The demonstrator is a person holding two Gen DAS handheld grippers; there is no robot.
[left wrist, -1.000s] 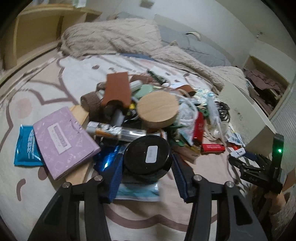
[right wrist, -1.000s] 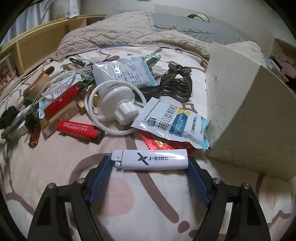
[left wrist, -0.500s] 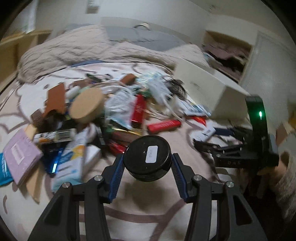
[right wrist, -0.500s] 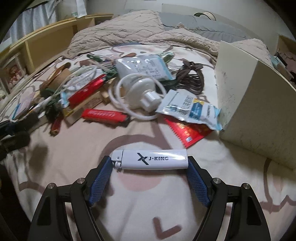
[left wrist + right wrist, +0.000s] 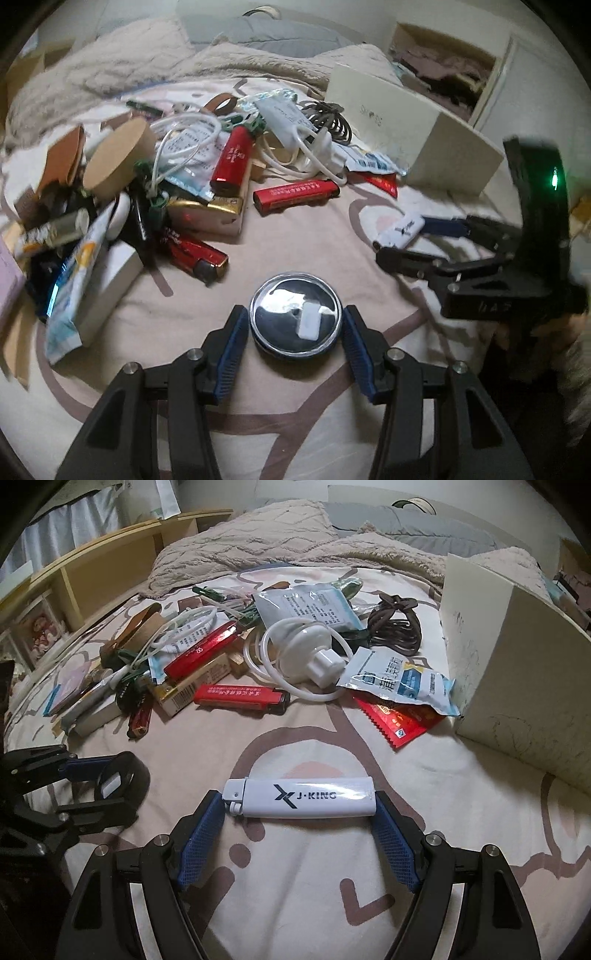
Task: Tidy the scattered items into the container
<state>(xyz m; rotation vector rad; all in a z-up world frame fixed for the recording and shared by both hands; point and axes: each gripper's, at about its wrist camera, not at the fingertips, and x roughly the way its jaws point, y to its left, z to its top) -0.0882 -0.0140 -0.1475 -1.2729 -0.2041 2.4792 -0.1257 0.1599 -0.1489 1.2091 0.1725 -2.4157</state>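
Note:
A round black tin [image 5: 295, 325] with a white sticker rests on the pink bedsheet between the blue pads of my left gripper [image 5: 294, 314]. The jaws are opening, and a thin gap shows on each side of the tin. The right wrist view shows the same tin [image 5: 122, 775] at the far left. My right gripper [image 5: 297, 805] is shut on a white lighter [image 5: 303, 797], held end to end above the sheet. That lighter [image 5: 402, 230] also shows in the left wrist view. The cream box [image 5: 517, 646] stands at the right; its inside is hidden.
A pile lies beyond both grippers: red lighters [image 5: 295, 192], a white charger with cable [image 5: 314, 657], sachets [image 5: 399, 679], a wooden disc [image 5: 118, 162], a dark coiled cord [image 5: 395, 624]. A rumpled beige blanket [image 5: 258, 535] lies behind. Wooden shelves [image 5: 92, 561] stand at the left.
My left gripper carried the black tin right, away from the pile, set it down on the bare sheet, and its pads have come off it. The right gripper still grips the white lighter, drawn back slightly.

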